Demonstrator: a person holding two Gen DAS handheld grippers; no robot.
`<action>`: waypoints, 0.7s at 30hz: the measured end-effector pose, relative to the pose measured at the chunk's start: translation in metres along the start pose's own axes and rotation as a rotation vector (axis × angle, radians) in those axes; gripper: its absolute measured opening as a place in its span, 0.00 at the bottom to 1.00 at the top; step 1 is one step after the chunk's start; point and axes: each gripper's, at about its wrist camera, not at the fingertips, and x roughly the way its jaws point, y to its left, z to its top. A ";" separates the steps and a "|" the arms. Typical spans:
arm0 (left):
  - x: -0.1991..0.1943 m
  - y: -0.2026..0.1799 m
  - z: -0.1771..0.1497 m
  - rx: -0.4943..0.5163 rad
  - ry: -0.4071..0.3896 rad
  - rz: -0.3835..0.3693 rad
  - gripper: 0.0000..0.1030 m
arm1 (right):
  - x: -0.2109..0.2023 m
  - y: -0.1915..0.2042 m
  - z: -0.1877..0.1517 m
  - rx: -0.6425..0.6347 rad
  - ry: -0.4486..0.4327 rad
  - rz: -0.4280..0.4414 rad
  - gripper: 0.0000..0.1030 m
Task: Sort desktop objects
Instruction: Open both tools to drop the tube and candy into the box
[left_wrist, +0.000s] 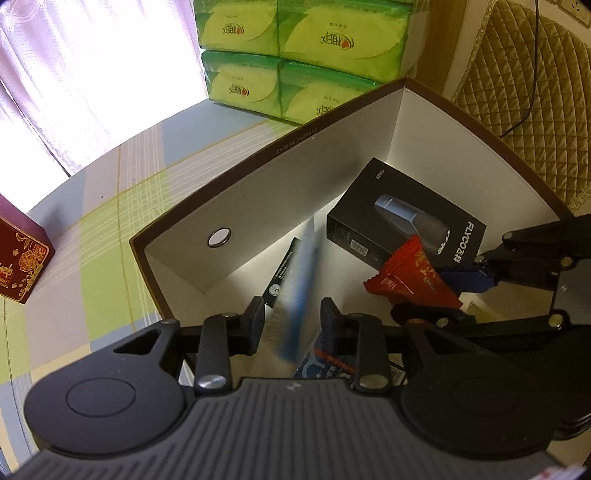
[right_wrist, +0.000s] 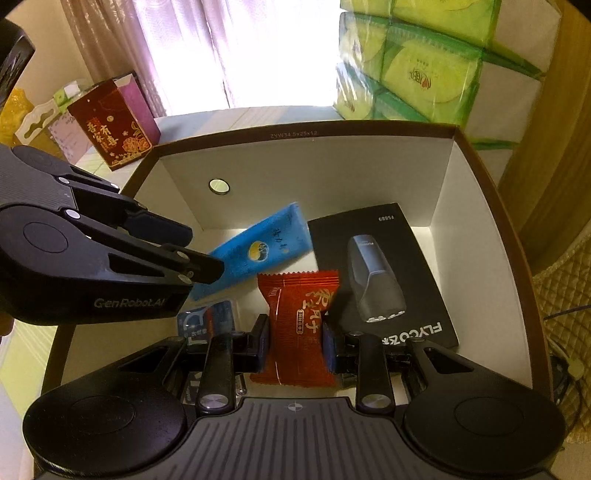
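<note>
A brown-rimmed white storage box (left_wrist: 266, 162) (right_wrist: 303, 134) stands on the table. In it lie a black FLYCO shaver box (left_wrist: 402, 218) (right_wrist: 376, 273) and a dental floss pack (right_wrist: 205, 321). My left gripper (left_wrist: 291, 317) (right_wrist: 205, 251) is open over the box; a blue packet (left_wrist: 301, 280) (right_wrist: 258, 247) is blurred in mid-air between and just beyond its fingers, not gripped. My right gripper (right_wrist: 295, 343) (left_wrist: 443, 291) is shut on a red snack packet (right_wrist: 299, 321) (left_wrist: 410, 273) held over the box interior.
Stacked green tissue packs (left_wrist: 295, 55) (right_wrist: 436, 66) stand behind the box. A dark red gift box (left_wrist: 18, 258) (right_wrist: 114, 125) stands to the left on the checked tablecloth (left_wrist: 103, 229). A quilted chair back (left_wrist: 524, 92) is at right.
</note>
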 end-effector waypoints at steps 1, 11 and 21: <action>0.000 0.000 0.000 0.000 -0.002 0.002 0.27 | 0.000 0.000 0.000 -0.002 -0.002 -0.002 0.25; -0.008 0.003 -0.003 -0.012 -0.010 -0.002 0.33 | -0.014 0.011 -0.005 -0.061 -0.090 -0.021 0.64; -0.041 0.001 -0.019 -0.030 -0.055 -0.026 0.55 | -0.043 0.018 -0.019 -0.054 -0.101 -0.037 0.98</action>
